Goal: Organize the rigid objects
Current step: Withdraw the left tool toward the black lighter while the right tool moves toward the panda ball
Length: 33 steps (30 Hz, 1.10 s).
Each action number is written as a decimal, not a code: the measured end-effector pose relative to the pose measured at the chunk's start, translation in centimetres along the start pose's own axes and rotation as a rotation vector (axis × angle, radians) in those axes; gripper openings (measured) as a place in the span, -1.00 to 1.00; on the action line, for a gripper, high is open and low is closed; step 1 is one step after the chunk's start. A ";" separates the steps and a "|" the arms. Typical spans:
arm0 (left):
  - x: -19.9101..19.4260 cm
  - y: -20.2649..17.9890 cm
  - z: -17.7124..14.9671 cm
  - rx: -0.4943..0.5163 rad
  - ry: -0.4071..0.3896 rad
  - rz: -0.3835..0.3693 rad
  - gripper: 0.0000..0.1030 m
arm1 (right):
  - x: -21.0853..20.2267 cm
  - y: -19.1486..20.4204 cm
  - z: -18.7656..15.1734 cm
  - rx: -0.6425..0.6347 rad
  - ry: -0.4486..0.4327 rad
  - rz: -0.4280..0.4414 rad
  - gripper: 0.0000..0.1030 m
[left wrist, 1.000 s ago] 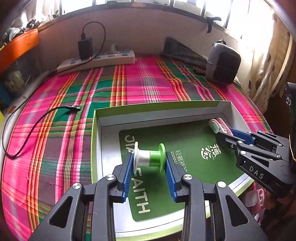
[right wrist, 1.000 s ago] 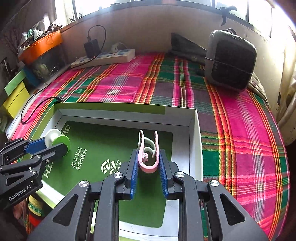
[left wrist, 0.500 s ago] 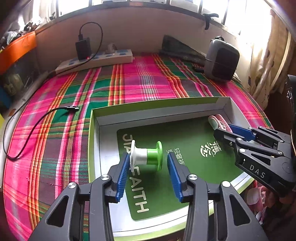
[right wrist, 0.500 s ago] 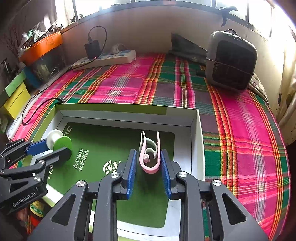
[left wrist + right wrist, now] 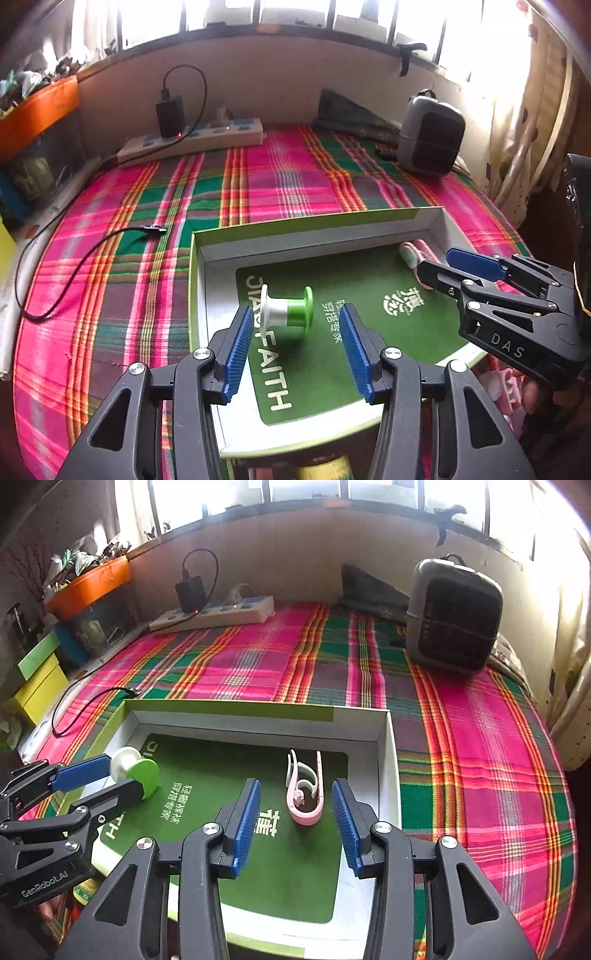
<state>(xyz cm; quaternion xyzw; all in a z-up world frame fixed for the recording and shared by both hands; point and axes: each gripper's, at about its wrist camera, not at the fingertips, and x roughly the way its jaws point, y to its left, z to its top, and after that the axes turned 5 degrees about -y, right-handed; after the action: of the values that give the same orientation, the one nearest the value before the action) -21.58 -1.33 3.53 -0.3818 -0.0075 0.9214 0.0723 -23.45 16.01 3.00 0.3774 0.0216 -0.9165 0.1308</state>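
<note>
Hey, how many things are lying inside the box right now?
2. A spool lies between the left gripper's opening jaws; a pink clip lies between the right gripper's opening jaws, near the box's right wall. Neither is gripped.

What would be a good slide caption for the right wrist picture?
Right gripper opening around a pink clip lying in a green-lined box, left gripper beside a spool.

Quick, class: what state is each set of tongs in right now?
Left tongs: opening, spool lies free between the pads.
Right tongs: opening, pink clip lies free between the pads.
</note>
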 end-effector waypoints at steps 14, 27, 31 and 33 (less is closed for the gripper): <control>-3.8 0.9 -0.9 -0.019 -0.046 0.019 -0.07 | -3.6 0.8 -0.8 0.010 -0.049 0.002 -0.19; -6.9 2.7 -3.1 -0.067 -0.075 0.060 -0.07 | -6.4 0.6 -2.6 0.029 -0.078 0.016 -0.19; -7.9 3.0 -4.0 -0.092 -0.092 0.045 -0.07 | -7.5 0.5 -3.6 0.035 -0.090 0.022 -0.19; -8.4 3.1 -4.4 -0.097 -0.100 0.050 -0.07 | -8.0 0.5 -4.2 0.039 -0.094 0.023 -0.19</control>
<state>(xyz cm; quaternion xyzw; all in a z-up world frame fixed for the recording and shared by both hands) -13.02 -5.74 6.05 -0.3383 -0.0464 0.9394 0.0303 -15.00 17.92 5.61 0.3368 -0.0066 -0.9318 0.1350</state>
